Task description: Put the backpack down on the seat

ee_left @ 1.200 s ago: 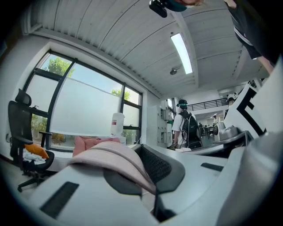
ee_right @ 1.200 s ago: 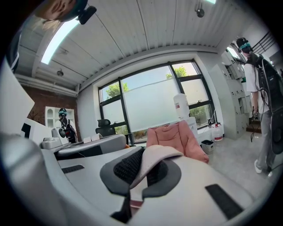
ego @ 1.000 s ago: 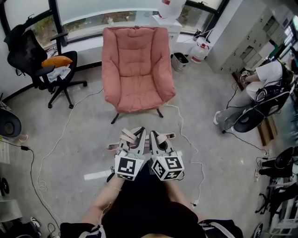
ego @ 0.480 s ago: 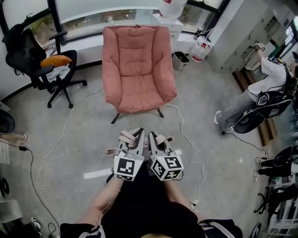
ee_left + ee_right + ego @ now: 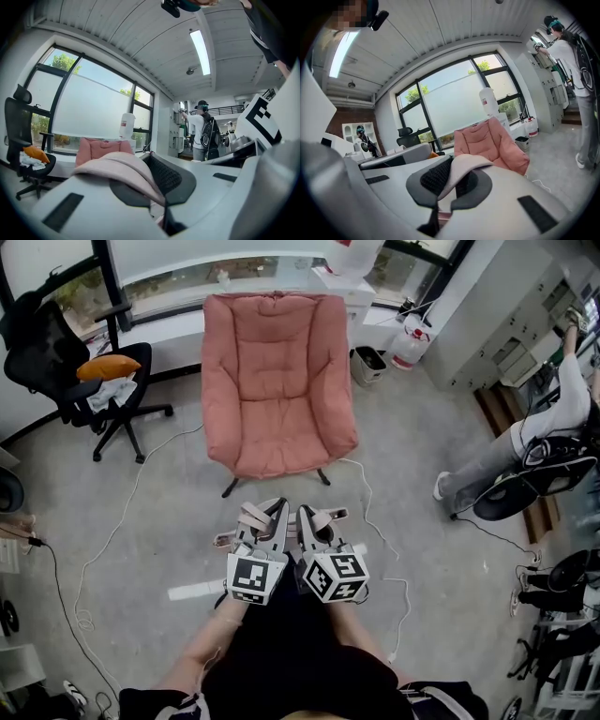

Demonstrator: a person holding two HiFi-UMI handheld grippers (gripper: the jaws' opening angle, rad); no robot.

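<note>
- My left hand-held gripper (image 5: 263,518) has its jaws pinched together on a pale pink strap (image 5: 123,169), which drapes over the pad. Nothing else sits between them.
- My right hand-held gripper (image 5: 317,521) sits just beside the left one. It is clamped the same way on a second pale pink strap (image 5: 464,168).
- The backpack (image 5: 286,617) hangs from those straps directly below both grippers, close against my body. I take the dark bulk there to be the bag, though I cannot cleanly tell it from my clothing.
- The pink armchair (image 5: 277,352) stands straight ahead of the jaws, well apart from them. Its seat (image 5: 281,437) is bare.
- I judge this to be the carry: the bag is lifted but not yet over the cushion.
- To do it well, I should walk the grippers forward side by side and level, so both straps share the load and the bag does not swing.
- A white cable (image 5: 367,507) trails on the floor ahead and to the right of my right gripper. I should step clear of it.
- Once over the seat, I should lower until the bag's bottom takes its own weight, and only then part both pairs of jaws together.
- The cushion looks soft and sloped, so setting the bag towards the backrest should stop it tipping off the front edge.
</note>
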